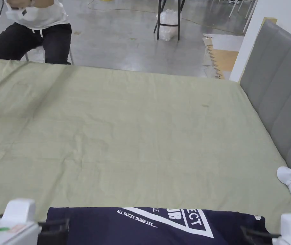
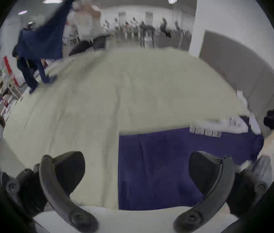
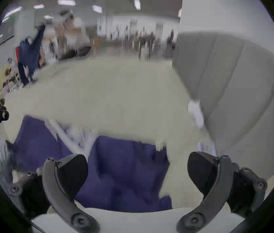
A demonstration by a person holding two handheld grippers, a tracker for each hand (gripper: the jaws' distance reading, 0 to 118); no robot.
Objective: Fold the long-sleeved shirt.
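Item: long-sleeved shirt (image 1: 154,225), navy with white print, lying flat as a folded band on the bed (image 1: 125,134) under a pale green sheet, at the near edge. Long axis: runs crosswise, from one gripper to the other. Left gripper (image 2: 135,174): jaws spread wide, holding nothing; the shirt's left edge lies just ahead of it and toward its right jaw, that jaw over navy cloth and the other over bare sheet. Right gripper (image 3: 137,174): jaws likewise spread and empty; the shirt's right end lies just ahead and toward its left jaw, bare sheet under the other. Proximity: each gripper sits at its own end of the band, neither clearly nearer. Judgement: the next fold likely turns on this symmetric flanking, each end within easy reach of its gripper. Also present: white object (image 1: 290,182) beyond the right gripper, against the grey headboard (image 1: 279,89); a seated person (image 1: 33,32) across the bed.
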